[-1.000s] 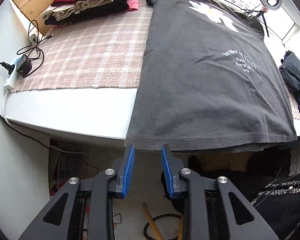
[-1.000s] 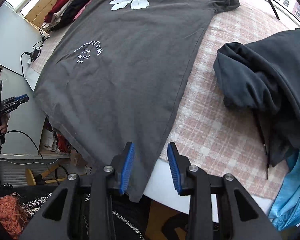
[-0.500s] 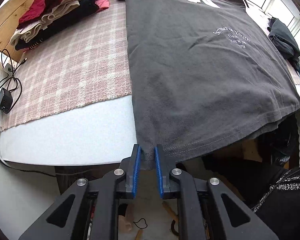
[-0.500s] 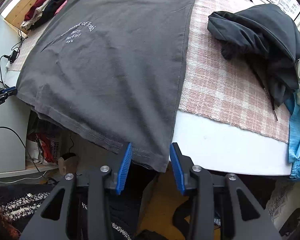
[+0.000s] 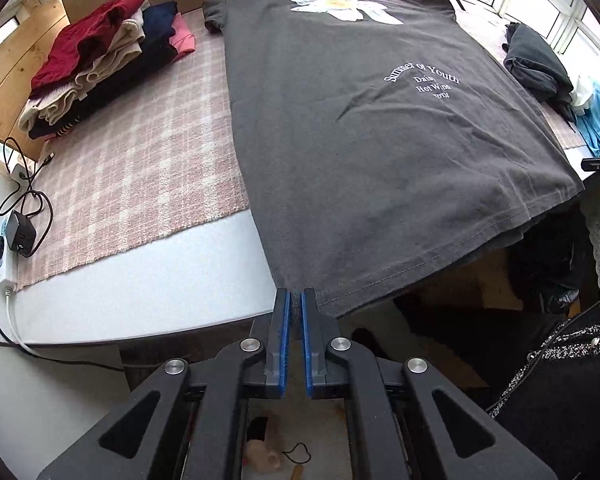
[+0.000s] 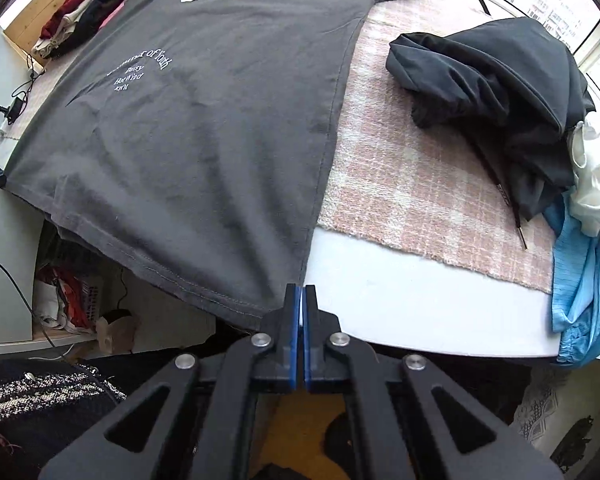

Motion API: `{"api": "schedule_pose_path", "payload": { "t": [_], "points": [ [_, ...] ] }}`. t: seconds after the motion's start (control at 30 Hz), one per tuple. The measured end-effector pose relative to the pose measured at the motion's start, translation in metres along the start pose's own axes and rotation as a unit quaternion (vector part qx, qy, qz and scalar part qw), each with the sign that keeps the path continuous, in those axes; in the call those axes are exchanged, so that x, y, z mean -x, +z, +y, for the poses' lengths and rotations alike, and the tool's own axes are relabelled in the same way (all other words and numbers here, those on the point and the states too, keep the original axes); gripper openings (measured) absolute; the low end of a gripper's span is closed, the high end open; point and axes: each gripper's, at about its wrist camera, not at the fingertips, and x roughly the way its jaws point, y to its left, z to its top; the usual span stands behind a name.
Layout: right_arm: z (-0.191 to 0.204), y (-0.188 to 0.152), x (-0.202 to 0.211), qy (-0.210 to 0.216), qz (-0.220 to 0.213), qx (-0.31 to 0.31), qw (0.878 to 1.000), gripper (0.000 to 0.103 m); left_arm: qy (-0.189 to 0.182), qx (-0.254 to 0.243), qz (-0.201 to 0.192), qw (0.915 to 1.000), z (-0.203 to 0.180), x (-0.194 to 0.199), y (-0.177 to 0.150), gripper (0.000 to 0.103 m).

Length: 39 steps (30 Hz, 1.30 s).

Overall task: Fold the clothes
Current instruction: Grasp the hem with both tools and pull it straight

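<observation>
Fingers of your left gripper (image 5: 295, 296) are pinched on the near-left hem corner of the dark T-shirt (image 5: 364, 152), which lies flat, print up, on the checked blanket (image 5: 140, 160), its hem overhanging the table edge (image 5: 140, 300). Only a thin bite shows; lift fast and it may slip.

Right wrist view: your right gripper (image 6: 301, 294) is clamped tight on the opposite hem corner. Heaped dark hoodie (image 6: 500, 92) lies near that side; an uneven lift could skew the fold or drag cloth onto it.
</observation>
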Motion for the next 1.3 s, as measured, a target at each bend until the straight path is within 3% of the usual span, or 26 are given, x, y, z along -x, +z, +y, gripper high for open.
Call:
{"api": "schedule_pose_path", "payload": {
  "t": [0.07, 0.1, 0.13, 0.17, 0.23, 0.33, 0.47, 0.57, 0.7, 0.77, 0.83, 0.87, 0.97, 1.13, 1.23, 1.3],
  "points": [
    [0.000, 0.006, 0.002, 0.008, -0.009, -0.013, 1.000, 0.022, -0.016, -0.022, -0.009, 0.9996, -0.023, 0.007, 0.007, 0.011],
    [0.002, 0.010, 0.002, 0.008, -0.013, -0.021, 1.000, 0.050, -0.021, -0.044, -0.011, 0.9988, -0.040, 0.010, 0.010, 0.016],
    [0.005, 0.013, 0.002, 0.007, -0.021, -0.023, 0.999, 0.059, -0.018, -0.065, -0.012, 0.9977, -0.054, 0.011, 0.013, 0.020],
    [0.008, 0.016, 0.002, 0.008, -0.029, -0.019, 0.999, 0.062, -0.005, -0.080, -0.015, 0.9966, -0.064, 0.013, 0.016, 0.024],
    [0.013, 0.020, -0.002, 0.001, -0.033, -0.008, 0.999, 0.062, 0.001, -0.090, -0.022, 0.9957, -0.076, 0.018, 0.017, 0.023],
    [0.016, 0.021, -0.016, -0.009, -0.014, 0.002, 1.000, 0.062, -0.033, -0.112, -0.030, 0.9927, -0.095, 0.023, 0.018, 0.023],
    [0.016, 0.018, -0.030, -0.005, 0.003, 0.009, 1.000, 0.060, -0.066, -0.182, -0.038, 0.9803, -0.145, 0.012, 0.029, 0.023],
    [0.017, 0.017, -0.035, 0.000, 0.008, 0.014, 1.000, 0.031, -0.071, -0.228, -0.036, 0.9705, -0.178, -0.008, 0.040, 0.023],
    [0.012, 0.018, -0.034, 0.010, 0.015, 0.015, 1.000, 0.010, -0.063, -0.273, -0.020, 0.9598, -0.205, -0.032, 0.050, 0.023],
    [0.009, 0.019, -0.033, 0.016, 0.014, 0.016, 1.000, 0.009, -0.065, -0.290, -0.019, 0.9547, -0.211, -0.036, 0.052, 0.023],
    [0.010, 0.019, -0.030, 0.017, 0.011, 0.022, 1.000, 0.007, -0.084, -0.285, -0.017, 0.9546, -0.210, -0.036, 0.057, 0.004],
    [0.010, 0.019, -0.029, 0.018, 0.008, 0.024, 1.000, 0.007, -0.096, -0.276, -0.014, 0.9561, -0.207, -0.035, 0.060, 0.000],
    [0.009, 0.021, -0.023, 0.025, 0.001, 0.025, 0.999, 0.006, -0.131, -0.249, -0.008, 0.9596, -0.199, -0.031, 0.068, 0.000],
    [-0.001, 0.017, -0.002, 0.033, -0.012, 0.019, 0.999, 0.006, -0.198, -0.246, -0.011, 0.9488, -0.200, -0.008, 0.066, 0.000],
    [-0.002, 0.014, -0.007, 0.030, -0.003, 0.011, 0.999, 0.006, -0.165, -0.255, -0.016, 0.9527, -0.202, -0.013, 0.061, 0.000],
    [-0.005, 0.013, -0.015, 0.039, 0.013, -0.002, 0.999, 0.007, -0.120, -0.272, -0.035, 0.9542, -0.203, -0.014, 0.058, 0.009]
  ]
}}
